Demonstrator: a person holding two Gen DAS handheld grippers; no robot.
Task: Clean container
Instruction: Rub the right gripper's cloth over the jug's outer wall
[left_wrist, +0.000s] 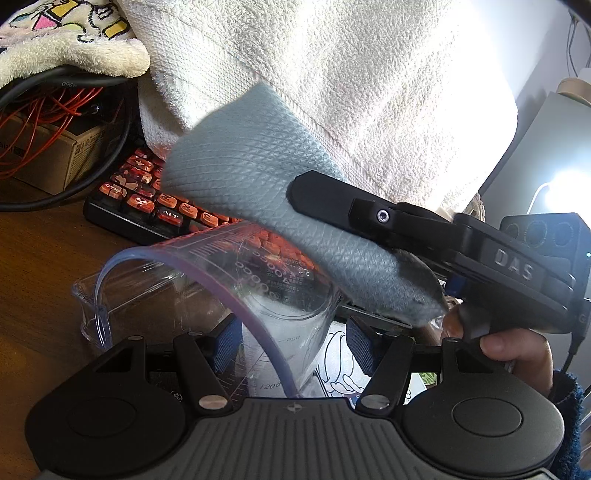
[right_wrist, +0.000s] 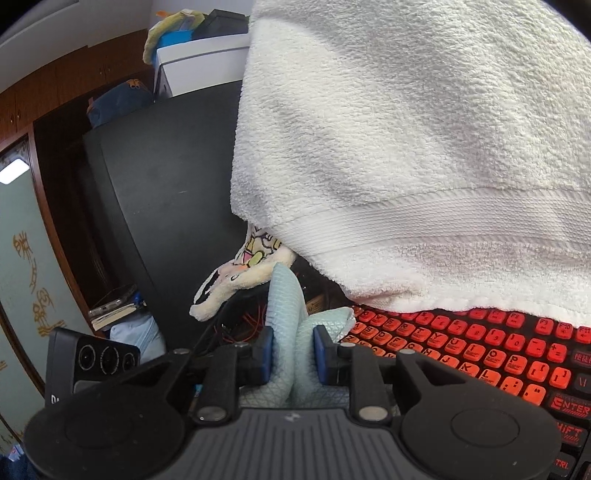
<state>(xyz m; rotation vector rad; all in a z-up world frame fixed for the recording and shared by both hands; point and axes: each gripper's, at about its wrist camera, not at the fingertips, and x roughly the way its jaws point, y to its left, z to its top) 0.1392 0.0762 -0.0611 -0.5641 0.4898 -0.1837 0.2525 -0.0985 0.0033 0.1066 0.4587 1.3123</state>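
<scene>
A clear plastic measuring cup (left_wrist: 280, 291) with printed scale marks lies tilted between the pads of my left gripper (left_wrist: 293, 343), its purple-edged rim toward the camera and lower left. The pads press on its wall from both sides. My right gripper (left_wrist: 299, 192) comes in from the right, held by a hand (left_wrist: 513, 350), and is shut on a folded grey-blue textured cloth (left_wrist: 255, 173). The cloth lies against the cup's upper outer side near its base. In the right wrist view the cloth (right_wrist: 286, 306) bulges up between the blue pads of the right gripper (right_wrist: 293, 354); the cup is out of that view.
A black keyboard (left_wrist: 147, 199) with glowing orange-red keys (right_wrist: 480, 350) lies just behind the cup on a wooden desk (left_wrist: 40, 266). A large white towel (left_wrist: 351, 74) hangs over it. A patterned plush cloth (left_wrist: 55, 44), a cardboard box (left_wrist: 55, 155) and orange wires sit at the left.
</scene>
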